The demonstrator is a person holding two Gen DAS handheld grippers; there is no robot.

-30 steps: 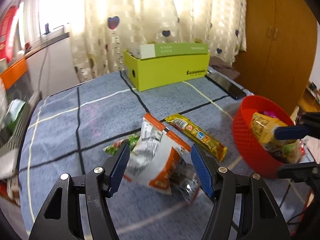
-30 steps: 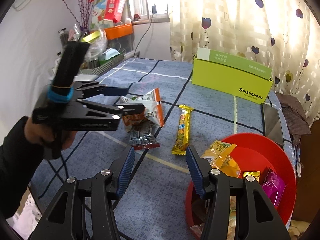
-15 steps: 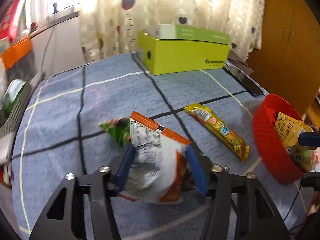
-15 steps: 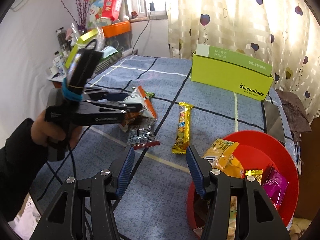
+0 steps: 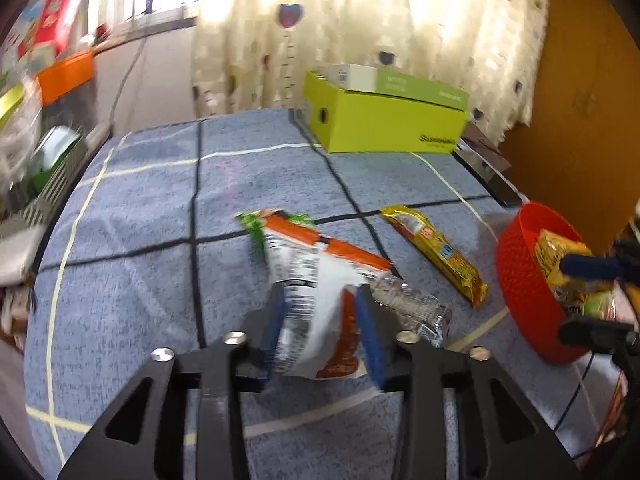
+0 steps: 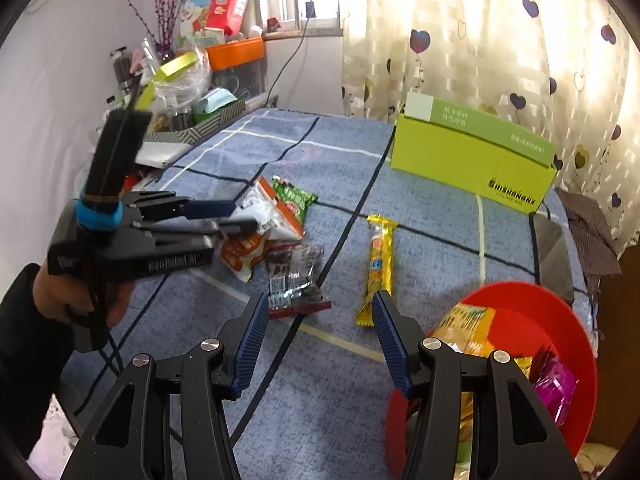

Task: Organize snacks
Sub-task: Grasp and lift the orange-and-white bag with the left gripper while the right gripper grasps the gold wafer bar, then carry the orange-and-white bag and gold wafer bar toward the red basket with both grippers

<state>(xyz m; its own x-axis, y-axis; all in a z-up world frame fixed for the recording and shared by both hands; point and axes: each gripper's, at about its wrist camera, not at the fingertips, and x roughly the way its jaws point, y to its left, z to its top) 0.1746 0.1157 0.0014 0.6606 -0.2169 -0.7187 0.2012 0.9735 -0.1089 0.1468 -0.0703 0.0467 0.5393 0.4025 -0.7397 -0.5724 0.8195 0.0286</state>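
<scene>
My left gripper is shut on a white and orange snack bag and holds it a little above the blue bedcover; the same bag and the left gripper show in the right wrist view. A clear and red packet, a green packet and a long yellow bar lie on the cover. A red bowl with several snacks stands at the right. My right gripper is open and empty, above the cover beside the bowl.
A lime-green box stands at the back of the bed. A dark phone lies near the right edge. A cluttered side table stands at the left. A wooden wardrobe is behind the bowl.
My left gripper closed on the white and orange bag and lifted it off the cover. The right gripper has barely moved.
</scene>
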